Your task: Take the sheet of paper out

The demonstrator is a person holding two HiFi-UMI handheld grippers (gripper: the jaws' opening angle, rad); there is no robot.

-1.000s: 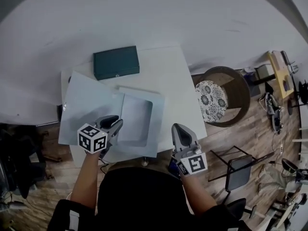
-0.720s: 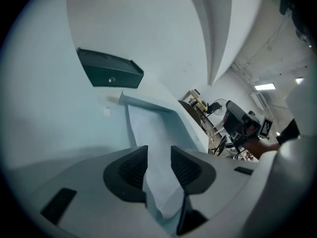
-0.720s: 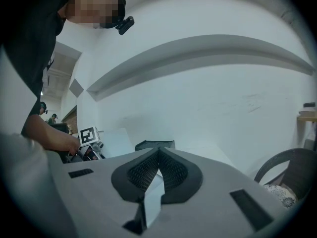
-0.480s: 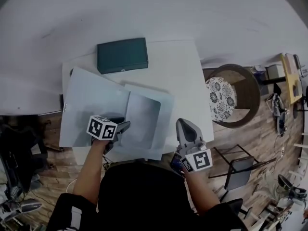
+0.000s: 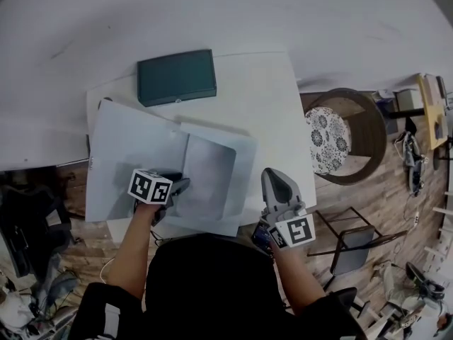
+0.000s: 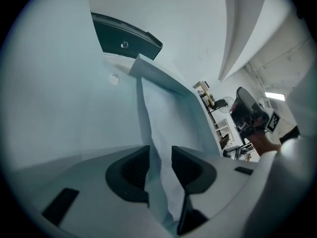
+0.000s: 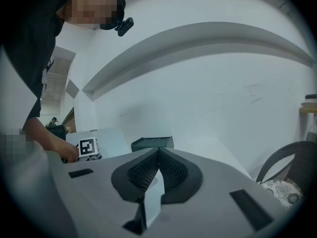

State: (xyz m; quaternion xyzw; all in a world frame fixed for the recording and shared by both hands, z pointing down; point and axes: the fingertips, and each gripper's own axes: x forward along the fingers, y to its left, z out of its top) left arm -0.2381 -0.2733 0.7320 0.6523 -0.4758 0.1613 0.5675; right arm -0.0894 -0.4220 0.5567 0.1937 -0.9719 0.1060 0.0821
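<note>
Little done so far: left gripper (image 6: 159,165) spread wide astride the raised edge of the sheet of paper (image 6: 163,118), which lies in the open pale folder (image 5: 127,147). Its pads are not pinching, so grip and pull-out remain, by my read. Right gripper (image 7: 158,155) pressed together beside the folder; white table (image 5: 262,98), dark green box (image 5: 177,76), wood floor (image 5: 368,211), round cushioned chair (image 5: 347,137).

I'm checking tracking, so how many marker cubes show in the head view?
2. One cube sits on the left gripper, over the pale folder on the table. The other sits on the right gripper, near the table's front right corner. None seems hidden.
</note>
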